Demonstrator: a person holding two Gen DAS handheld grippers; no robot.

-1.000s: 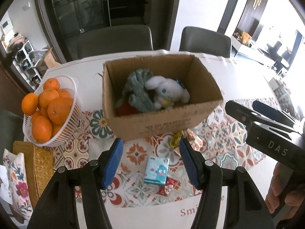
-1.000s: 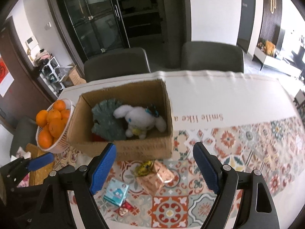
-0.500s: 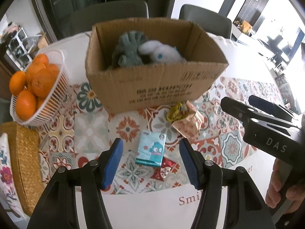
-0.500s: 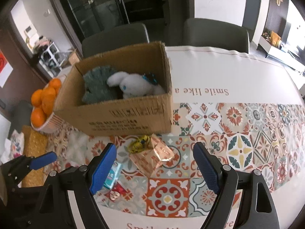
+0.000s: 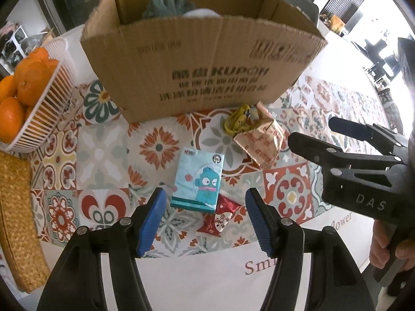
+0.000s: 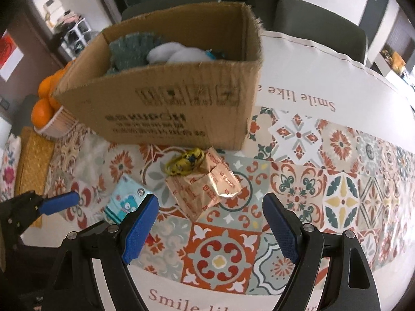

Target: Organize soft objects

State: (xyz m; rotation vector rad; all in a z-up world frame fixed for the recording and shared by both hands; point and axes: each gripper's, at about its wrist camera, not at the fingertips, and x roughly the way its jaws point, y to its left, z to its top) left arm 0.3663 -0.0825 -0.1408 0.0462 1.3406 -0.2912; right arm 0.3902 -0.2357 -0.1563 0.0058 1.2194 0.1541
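On the patterned tablecloth point(image 5: 101, 153) in front of me stands the biggest thing in view, an open cardboard box point(image 5: 202, 59) that already holds a teal plush point(image 6: 129, 49) and a white plush point(image 6: 176, 53). To its left sits a white basket of oranges point(image 5: 49, 98), well apart from my work. Between the box and my hands lie the loose soft items: a crinkled tan foil packet point(image 6: 207, 186) with a yellow bundle point(image 6: 184, 162) touching its far edge, a pale blue tissue pack point(image 5: 198, 178) printed with a cartoon fish, and, smallest, a red wrapped sweet point(image 5: 220, 217) tucked under the tissue pack's near corner. My left gripper point(image 5: 203, 217) points steeply down over the tissue pack, jaws spread on either side of it and pinching nothing; my right gripper point(image 6: 208, 229) hangs with jaws wide apart just short of the foil packet, also empty. I judge the risks this way: the tissue pack overlaps the sweet, so closing on it could drag or flick the sweet away; the foil packet looks slippery and puffy, so a shallow pinch could let it squirt out; and both grippers work close together, so they could knock one another.
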